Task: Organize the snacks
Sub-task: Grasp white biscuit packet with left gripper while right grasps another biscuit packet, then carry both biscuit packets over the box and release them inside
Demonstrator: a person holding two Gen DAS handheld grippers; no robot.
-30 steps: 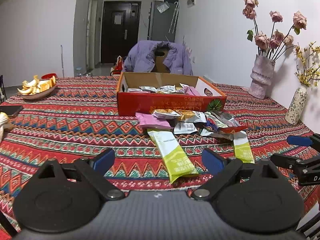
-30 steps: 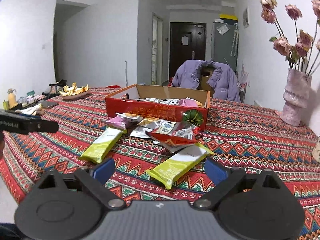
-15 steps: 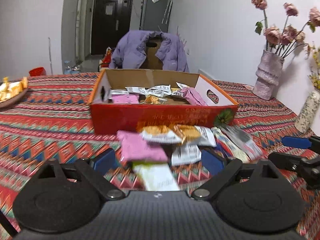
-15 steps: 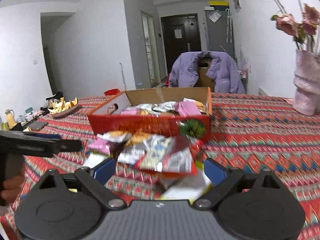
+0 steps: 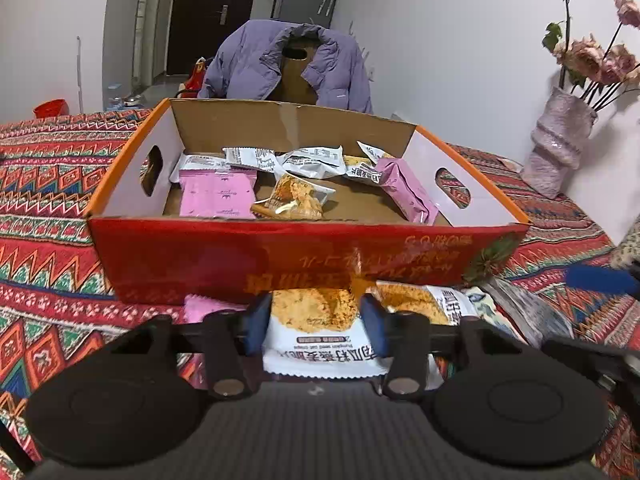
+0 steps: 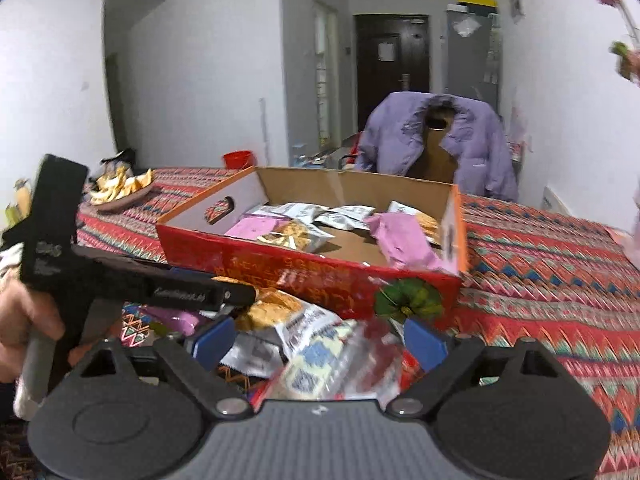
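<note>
A red cardboard box [image 5: 304, 256] [image 6: 312, 272] holds several snack packets, among them pink ones [image 5: 216, 196] and white ones. More packets lie heaped on the tablecloth in front of it. My left gripper [image 5: 314, 324] is shut on a white packet with an orange crumbly picture [image 5: 316, 328], right against the box's front wall. My right gripper [image 6: 318, 338] is open, its fingers on either side of a red and clear packet [image 6: 344, 364] in the heap. The left gripper's body also shows in the right wrist view [image 6: 132, 284].
A patterned red tablecloth [image 5: 48, 208] covers the table. A pink vase with dried roses [image 5: 556, 152] stands at the right. A chair with a purple jacket [image 5: 288, 64] is behind the box. A plate of orange peel [image 6: 120, 188] sits far left.
Both grippers have moved forward and down to the heap in front of the box. The left gripper has closed on the white and orange packet. The right stays open.
</note>
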